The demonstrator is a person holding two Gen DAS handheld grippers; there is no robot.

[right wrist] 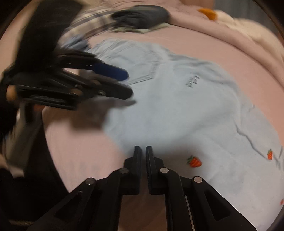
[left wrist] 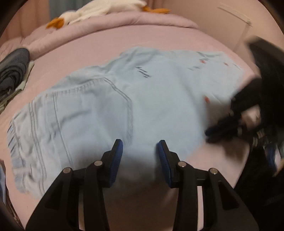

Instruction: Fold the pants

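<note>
Light blue denim pants [left wrist: 110, 99] with small strawberry embroidery lie spread on a pink bed sheet [left wrist: 177, 39]; they also show in the right wrist view [right wrist: 186, 110]. My left gripper [left wrist: 139, 144] is open, its blue pads above the near edge of the pants, nothing between them. It shows blurred in the right wrist view [right wrist: 128, 83]. My right gripper [right wrist: 143, 148] is shut, its tips at the near hem of the pants; whether cloth is pinched I cannot tell. It shows blurred in the left wrist view [left wrist: 209, 134].
A dark folded garment [left wrist: 12, 71] lies on the bed's left side, also in the right wrist view [right wrist: 142, 16]. A white plush toy with orange parts [left wrist: 92, 12] lies on a pink quilt [left wrist: 106, 26] at the back. The bed's near edge is at my right.
</note>
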